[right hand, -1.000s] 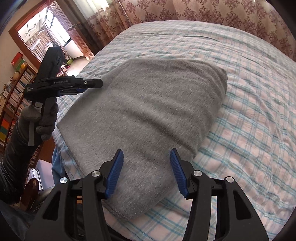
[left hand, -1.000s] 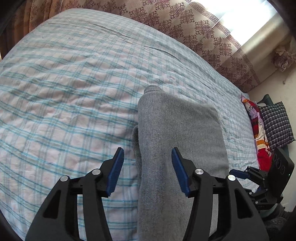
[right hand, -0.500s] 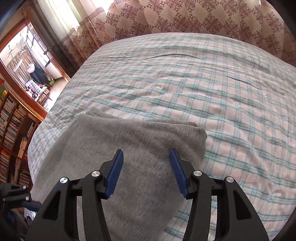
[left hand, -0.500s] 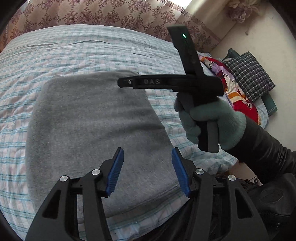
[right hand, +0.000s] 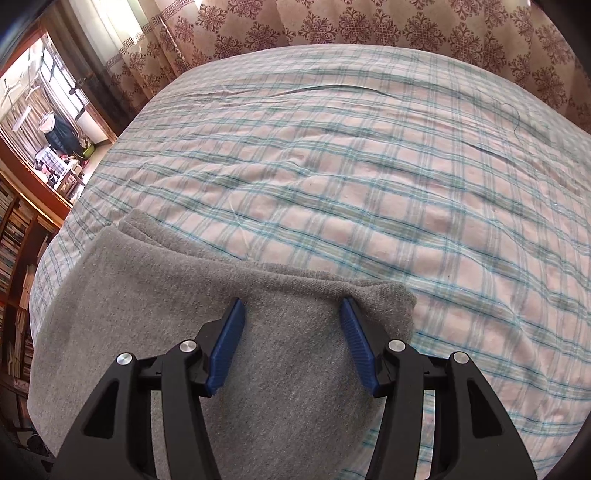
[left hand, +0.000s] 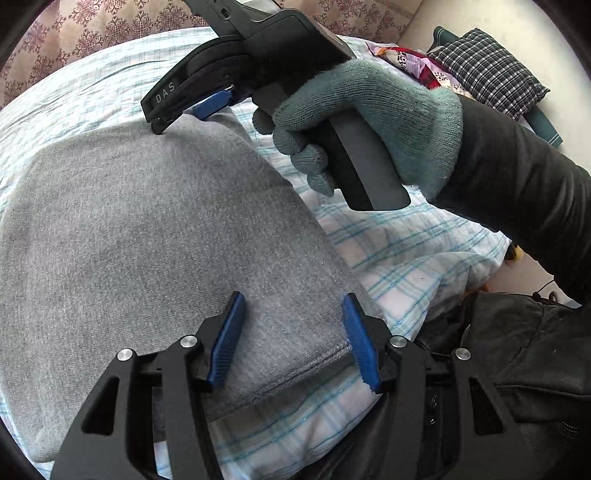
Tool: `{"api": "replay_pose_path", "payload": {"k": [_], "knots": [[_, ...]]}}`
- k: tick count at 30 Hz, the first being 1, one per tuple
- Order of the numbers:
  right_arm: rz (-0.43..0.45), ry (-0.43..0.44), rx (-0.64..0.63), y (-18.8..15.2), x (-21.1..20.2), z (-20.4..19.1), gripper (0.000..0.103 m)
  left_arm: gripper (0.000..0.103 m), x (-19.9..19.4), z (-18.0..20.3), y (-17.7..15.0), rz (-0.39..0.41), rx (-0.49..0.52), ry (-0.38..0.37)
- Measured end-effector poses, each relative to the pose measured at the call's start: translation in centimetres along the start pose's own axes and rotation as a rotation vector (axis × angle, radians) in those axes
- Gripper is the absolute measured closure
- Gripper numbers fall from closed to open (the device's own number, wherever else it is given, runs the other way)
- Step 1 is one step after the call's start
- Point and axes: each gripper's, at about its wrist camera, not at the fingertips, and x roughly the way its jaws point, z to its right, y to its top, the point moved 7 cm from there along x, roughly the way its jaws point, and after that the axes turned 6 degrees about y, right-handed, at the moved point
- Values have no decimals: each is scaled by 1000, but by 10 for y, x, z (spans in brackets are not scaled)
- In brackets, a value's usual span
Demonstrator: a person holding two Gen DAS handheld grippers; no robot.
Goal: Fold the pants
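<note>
Patterned curtains (right hand: pixel 369 26) back a bed (right hand: pixel 369 166) dressed in a blue-and-pink plaid sheet, with bookshelves (right hand: pixel 14 251) off to one side and a checked cushion (left hand: pixel 491 66) by the wall. We now have both tools down on the folded grey pants (left hand: pixel 147 240), which lie at the bed's near edge. A second ago our left gripper (left hand: pixel 291 339) looked along the bundle; now it straddles the hemmed corner, jaws wide, gripping nothing. Our right gripper (right hand: pixel 291 341), equally wide and empty, brackets the far folded edge. We judge another fold is being set up.
</note>
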Motion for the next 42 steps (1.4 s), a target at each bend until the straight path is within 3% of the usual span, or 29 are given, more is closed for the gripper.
{"api": "replay_pose_path", "payload": {"k": [4, 7, 13, 20, 23, 30, 36, 42], "knots": [[24, 26, 3, -4, -19, -1, 48, 41, -7, -5, 4, 20, -68, -69], [65, 29, 11, -11, -48, 2, 48, 30, -18, -12, 9, 45, -109, -93], [92, 51, 60, -47, -90, 11, 47, 22, -50, -45, 18, 116, -168, -25], [23, 143, 33, -112, -109, -14, 47, 14, -84, -115, 17, 199, -331, 98], [-25, 183, -1, -139, -110, -31, 39, 14, -91, -131, 16, 221, -362, 111], [-130, 212, -52, -176, -102, -49, 35, 10, -72, -167, 7, 190, -461, 149], [-181, 242, -30, -189, -96, -51, 35, 10, -34, -188, -15, 85, -527, 151], [-174, 254, -36, -188, -97, -54, 35, 10, -23, -198, -19, 77, -582, 53]]}}
